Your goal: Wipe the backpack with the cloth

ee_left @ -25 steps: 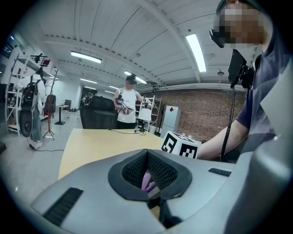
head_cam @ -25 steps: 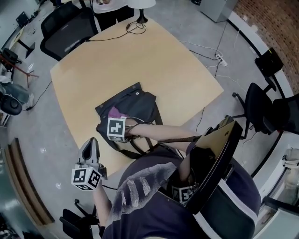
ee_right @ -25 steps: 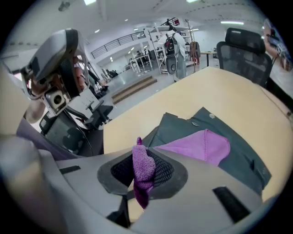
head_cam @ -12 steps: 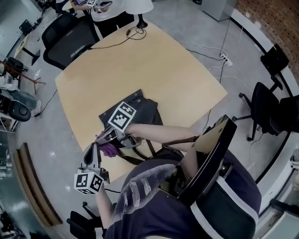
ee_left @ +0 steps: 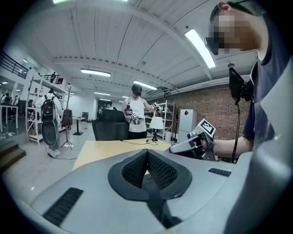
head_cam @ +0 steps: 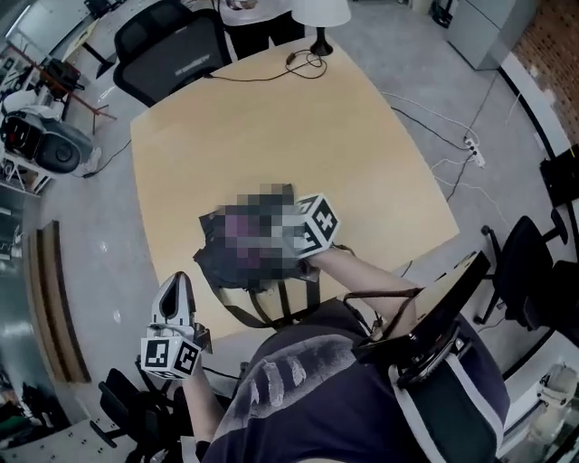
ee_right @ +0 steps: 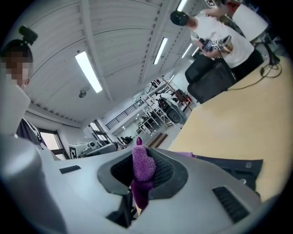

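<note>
Over backpack (head_cam: 213, 267), right gripper (ee_right: 142, 171) clamps cloth (ee_right: 143, 160), plain in its view; left gripper (ee_left: 147, 160) closed.

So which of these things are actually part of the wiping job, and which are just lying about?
In the job: backpack, purple cloth, right gripper clamping it.
Lying about: lamp, cable, office chair, left gripper, shut and empty.

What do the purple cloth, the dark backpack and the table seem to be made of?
Cloth: likely microfibre; its purple surface looks nubbly and fuzzy.
Backpack: probably woven synthetic fabric; it is dark and matt and lies limp and flat.
Table: pale wood or wood-look laminate, smooth and even; which one I cannot tell.
</note>
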Demonstrator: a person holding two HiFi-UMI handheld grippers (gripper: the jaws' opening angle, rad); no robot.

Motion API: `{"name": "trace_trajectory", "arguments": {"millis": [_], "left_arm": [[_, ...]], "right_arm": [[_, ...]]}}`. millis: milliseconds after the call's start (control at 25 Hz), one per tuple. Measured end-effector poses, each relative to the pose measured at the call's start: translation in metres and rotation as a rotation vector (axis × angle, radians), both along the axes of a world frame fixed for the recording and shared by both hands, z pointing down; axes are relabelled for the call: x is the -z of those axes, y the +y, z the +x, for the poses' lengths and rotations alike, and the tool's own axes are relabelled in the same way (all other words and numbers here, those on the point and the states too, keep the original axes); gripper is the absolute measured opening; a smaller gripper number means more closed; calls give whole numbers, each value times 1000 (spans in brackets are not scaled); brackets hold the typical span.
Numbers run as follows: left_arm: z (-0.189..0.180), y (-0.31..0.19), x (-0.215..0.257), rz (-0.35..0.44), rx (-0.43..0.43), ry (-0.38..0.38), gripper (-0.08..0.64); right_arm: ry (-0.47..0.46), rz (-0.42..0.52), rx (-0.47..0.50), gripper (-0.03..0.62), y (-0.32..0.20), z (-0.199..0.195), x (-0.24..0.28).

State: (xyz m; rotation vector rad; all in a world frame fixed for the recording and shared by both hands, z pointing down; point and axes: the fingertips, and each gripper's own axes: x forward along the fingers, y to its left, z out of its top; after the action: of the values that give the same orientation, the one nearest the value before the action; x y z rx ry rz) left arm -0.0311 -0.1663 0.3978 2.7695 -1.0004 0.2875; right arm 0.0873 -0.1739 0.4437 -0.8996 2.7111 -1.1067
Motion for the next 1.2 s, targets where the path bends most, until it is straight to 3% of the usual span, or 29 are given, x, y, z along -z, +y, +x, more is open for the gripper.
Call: {"name": "trace_trajectory", "arguments": {"millis": [160,320,520,680,760,960,1200], "left_arm": [[-4,7,-12,-24,3,-20,8],[-23,15,-10,-13,4,1,8],[-71,33,-5,18,-18,36,7],[-123,47,-5,5,-42,86,8],[-136,66,-10,-10,-75,102,8],[-148,126,-29,-67,-160,119,8],[-139,177,-28,-69,-244,125,8]], "right_arm": [[55,97,-100,51,12,28,24],[79,129,-158,51,32,26,40],[48,142,-179,51,59,-14,55],[100,151,-212,51,78,-67,64],[84,134,-217,51,95,-89,67],[47,72,-231,51,145,-123,64],[8,69,-301,51,203,-118,70]]}}
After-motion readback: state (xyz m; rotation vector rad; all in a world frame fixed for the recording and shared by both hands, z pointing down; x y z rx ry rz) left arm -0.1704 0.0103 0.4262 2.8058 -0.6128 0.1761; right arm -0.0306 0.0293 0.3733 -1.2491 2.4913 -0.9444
